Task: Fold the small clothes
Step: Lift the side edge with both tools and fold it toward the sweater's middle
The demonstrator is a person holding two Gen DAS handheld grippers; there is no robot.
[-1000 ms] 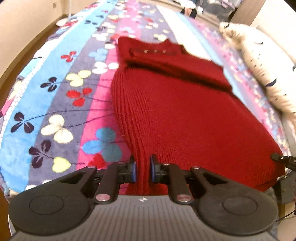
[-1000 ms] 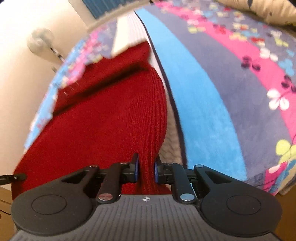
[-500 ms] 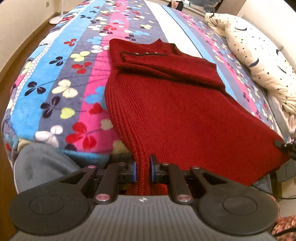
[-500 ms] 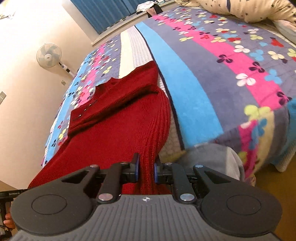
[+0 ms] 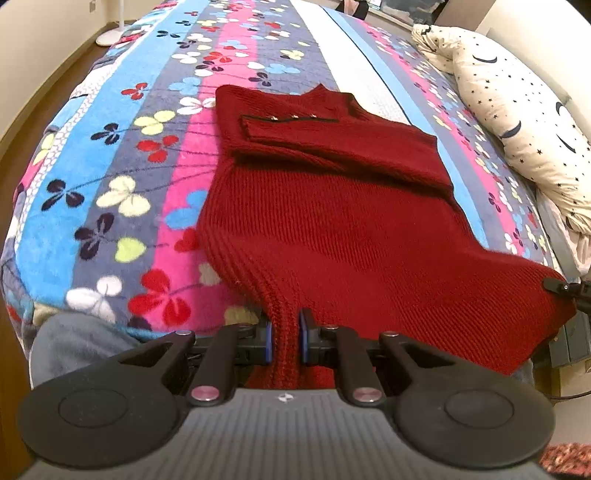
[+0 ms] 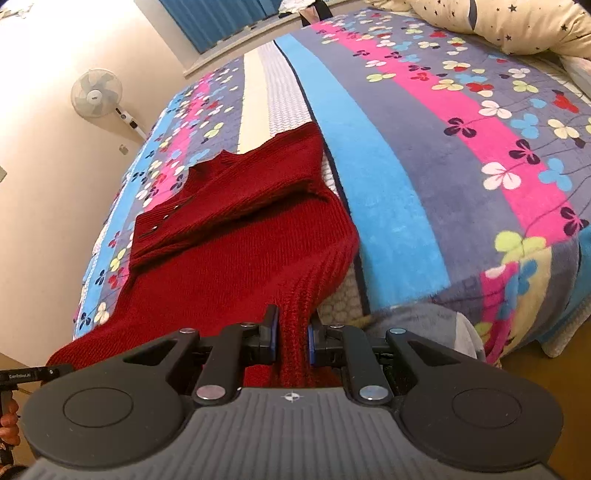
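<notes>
A dark red knitted sweater [image 5: 332, 221] lies on the bed, collar far away, with both sleeves folded across the chest. My left gripper [image 5: 284, 341] is shut on its ribbed hem at the left bottom corner. My right gripper [image 6: 291, 339] is shut on the hem at the right bottom corner of the sweater [image 6: 229, 258]. The hem is lifted and pulled back past the bed's near edge, stretching the body taut. The right gripper's tip shows at the right edge of the left wrist view [image 5: 561, 288].
The bed carries a striped floral blanket [image 5: 122, 177] in blue, pink and grey. A star-print pillow [image 5: 524, 110] lies at the right. A standing fan [image 6: 96, 93] is by the wall. Blue curtains [image 6: 221, 18] hang at the far end.
Both grippers have pulled back and up from the bed with the hem held, so the bed's near edge and floor now show. The sweater is stretched toward me.
</notes>
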